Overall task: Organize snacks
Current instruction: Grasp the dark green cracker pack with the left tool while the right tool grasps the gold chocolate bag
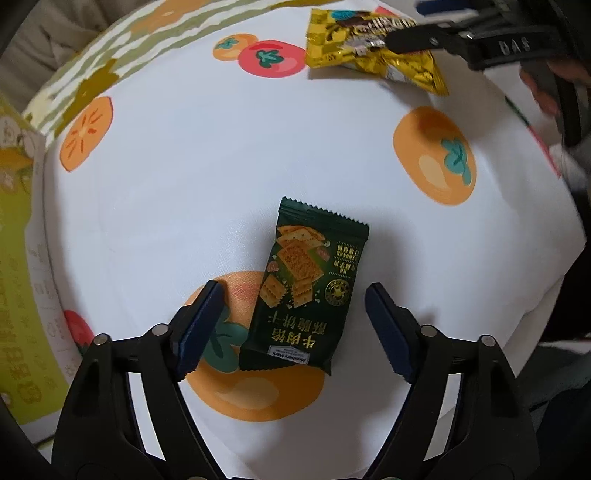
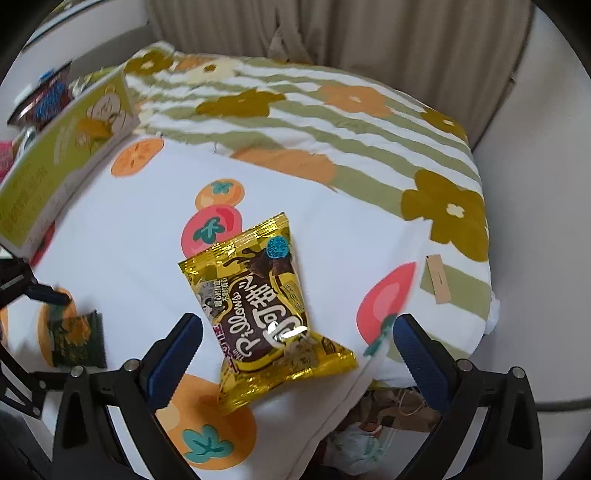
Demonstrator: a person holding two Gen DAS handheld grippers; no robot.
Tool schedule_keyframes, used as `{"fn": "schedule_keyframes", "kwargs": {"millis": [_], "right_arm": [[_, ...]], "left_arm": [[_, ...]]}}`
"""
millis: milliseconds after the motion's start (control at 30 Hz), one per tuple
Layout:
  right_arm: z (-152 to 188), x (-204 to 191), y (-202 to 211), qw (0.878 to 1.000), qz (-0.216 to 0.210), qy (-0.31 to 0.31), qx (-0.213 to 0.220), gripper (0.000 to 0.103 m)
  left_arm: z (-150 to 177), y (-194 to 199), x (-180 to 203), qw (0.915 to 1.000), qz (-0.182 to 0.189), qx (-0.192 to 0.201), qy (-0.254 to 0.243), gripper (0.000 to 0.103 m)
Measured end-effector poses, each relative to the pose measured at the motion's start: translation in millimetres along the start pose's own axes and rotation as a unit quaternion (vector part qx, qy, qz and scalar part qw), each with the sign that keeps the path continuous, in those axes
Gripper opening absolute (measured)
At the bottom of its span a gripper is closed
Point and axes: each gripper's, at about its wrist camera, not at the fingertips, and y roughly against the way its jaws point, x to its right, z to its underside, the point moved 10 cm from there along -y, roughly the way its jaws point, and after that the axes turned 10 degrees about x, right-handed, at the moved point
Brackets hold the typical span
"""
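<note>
Straddling the dark green cracker packet (image 1: 303,291) on the fruit-print cloth (image 1: 166,192), the left gripper (image 1: 295,325) stood open without touching it; the right gripper (image 2: 295,350) gaped around the yellow snack bag (image 2: 266,306).

Place: a home, likely a bedroom
Bedding: fruit-print white cover (image 2: 122,240) beside a striped floral quilt (image 2: 332,122)
Backdrop: beige curtain (image 2: 332,33)
Clutter: green box (image 2: 62,147) on the bedding

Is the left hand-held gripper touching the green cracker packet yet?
Apart. The left wrist view shows white cloth between both pads of the left hand-held gripper and the green cracker packet.
</note>
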Motion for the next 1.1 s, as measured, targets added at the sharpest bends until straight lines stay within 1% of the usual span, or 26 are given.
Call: {"fn": "schedule_keyframes", "kwargs": {"millis": [33, 133, 233, 267, 433, 600, 667, 700, 733, 767, 800, 867, 1100], "right_arm": [[-0.6, -2.1, -2.0, 1.000, -0.002, 0.012, -0.003, 0.103], [-3.1, -7.6, -5.5, 0.999, -0.006, 0.038, -0.002, 0.103], [-5.5, -13.7, -9.0, 0.998, -0.010, 0.058, -0.002, 0.103], [-5.9, -15.8, -10.5, 0.998, -0.012, 0.064, -0.003, 0.103], [-6.5, -21.3, -18.1, 0.997, -0.023, 0.071, -0.008, 0.103], [-1.5, -28.4, -25.8, 0.996, -0.034, 0.082, -0.024, 0.093], [1.0, -30.2, -28.7, 0.995, -0.037, 0.086, -0.031, 0.087], [2.1, -30.3, -30.1, 0.995, -0.037, 0.087, -0.035, 0.086], [3.2, -30.6, -31.2, 0.995, -0.037, 0.088, -0.037, 0.082], [4.6, -31.0, -32.1, 0.995, -0.037, 0.089, -0.040, 0.075], [6.3, -31.2, -32.9, 0.994, -0.038, 0.090, -0.043, 0.071], [9.6, -30.9, -34.9, 0.994, -0.035, 0.094, -0.051, 0.056], [9.3, -32.6, -27.0, 0.994, -0.034, 0.089, -0.054, 0.049]], "left_arm": [[-0.3, 0.3, 0.1, 0.9999, -0.007, -0.001, -0.010, 0.070], [-0.7, 1.6, 1.8, 0.9999, -0.005, -0.003, -0.015, 0.063], [-3.5, 5.2, 2.1, 0.9999, -0.005, -0.001, -0.016, 0.045], [-3.9, 5.2, 1.6, 0.9999, -0.005, -0.002, -0.016, 0.044], [-4.4, 4.9, -0.7, 1.0000, -0.004, -0.002, -0.008, 0.042], [-5.4, 6.3, -1.5, 0.9999, 0.002, 0.000, 0.011, 0.042], [-5.7, 5.7, -3.7, 0.9999, 0.003, 0.001, 0.014, 0.042], [-5.7, 5.8, -3.9, 0.9999, 0.003, 0.001, 0.016, 0.042], [-5.5, 5.8, -3.8, 0.9998, 0.002, 0.001, 0.017, 0.042], [-5.6, 5.4, -3.6, 0.9998, 0.002, 0.001, 0.019, 0.042], [-5.8, 5.2, -3.2, 0.9998, 0.001, 0.001, 0.020, 0.042], [-5.9, 5.5, -3.7, 0.9997, 0.001, 0.002, 0.025, 0.042], [-4.9, 7.8, -6.6, 0.9991, 0.005, 0.002, 0.042, 0.042]]}}
